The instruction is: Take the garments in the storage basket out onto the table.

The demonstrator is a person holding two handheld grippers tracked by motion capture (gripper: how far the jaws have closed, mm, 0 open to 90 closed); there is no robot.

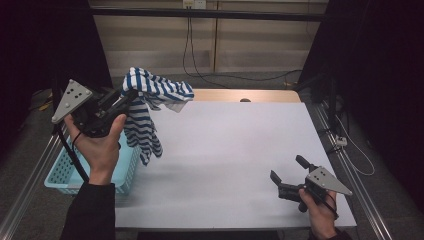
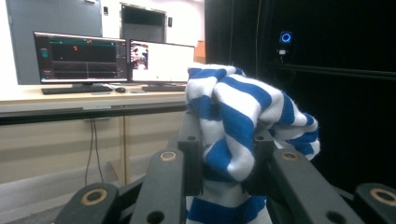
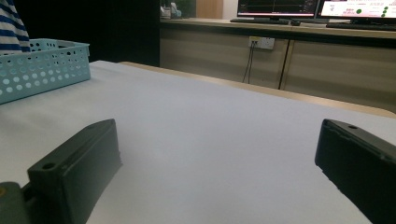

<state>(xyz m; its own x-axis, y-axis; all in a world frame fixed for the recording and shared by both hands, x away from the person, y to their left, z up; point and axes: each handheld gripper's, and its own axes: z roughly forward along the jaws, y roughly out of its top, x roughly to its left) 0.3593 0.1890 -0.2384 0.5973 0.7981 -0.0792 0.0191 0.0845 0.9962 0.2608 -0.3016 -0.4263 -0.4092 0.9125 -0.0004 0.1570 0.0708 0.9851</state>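
Striped cloth (image 1: 150, 107) pinched in left tongs (image 1: 131, 94), hanging above basket (image 1: 60, 172)

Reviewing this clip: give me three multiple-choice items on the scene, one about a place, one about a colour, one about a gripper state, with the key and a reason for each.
1. Where is the basket?
A. at the table's left edge
B. at the table's centre
C. beside the right gripper

2. What colours is the cloth?
A. red and black
B. blue and white stripes
C. plain green

3. How does the right gripper stand?
A. shut on the cloth
B. shut on the basket
C. open, holding nothing

Key: 1 A, the high view shows it by the left hand. 2 B, stripes show where the left gripper clamps it. 3 C, only bare table lies between its jaws.
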